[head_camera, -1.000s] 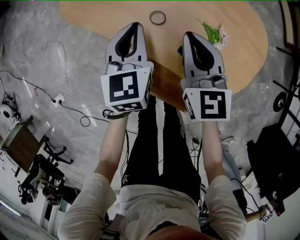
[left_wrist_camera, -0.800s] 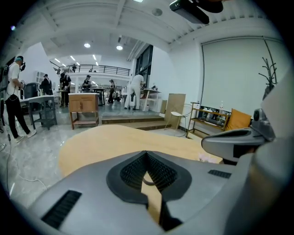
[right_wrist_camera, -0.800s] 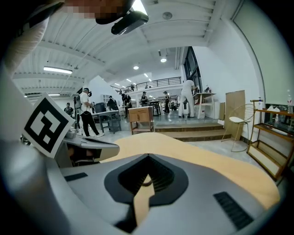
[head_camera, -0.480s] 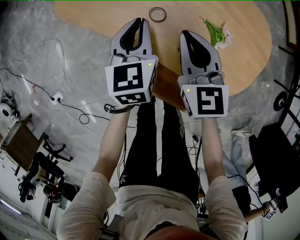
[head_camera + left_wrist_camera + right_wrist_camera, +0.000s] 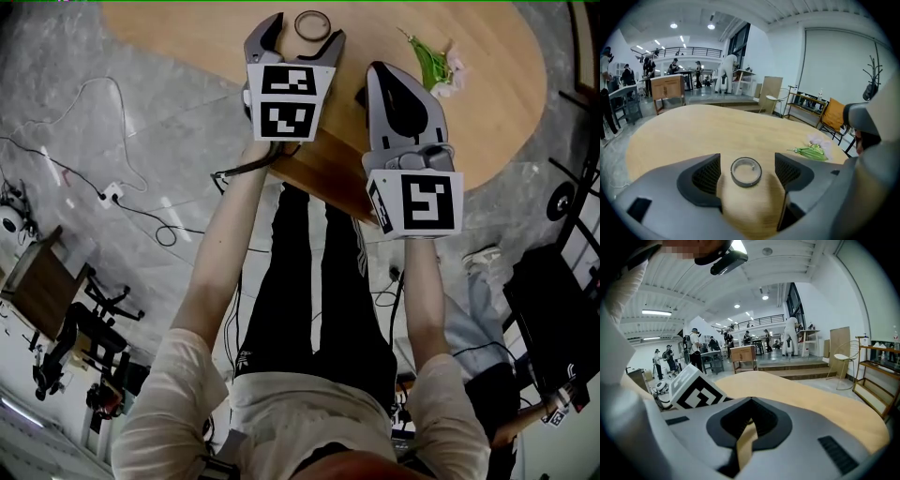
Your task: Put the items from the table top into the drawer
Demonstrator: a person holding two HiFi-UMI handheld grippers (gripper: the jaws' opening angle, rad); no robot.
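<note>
Two tools are over the bench (image 5: pixel 506 103). The left tool (image 5: pixel 305 30) is released, its jaws having just been opening; the small ring (image 5: pixel 746 171) lies on the bench between them, clear of both pads. The right tool (image 5: pixel 379 71) is clenched and empty. A green flower sprig (image 5: pixel 429 64) lies near the right tool.

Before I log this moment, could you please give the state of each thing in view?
Left gripper: open, jaws have just been opening, ring between them, not gripped.
Right gripper: shut, empty.
Ring: flat on table.
Flowers: lying on table, untouched.
</note>
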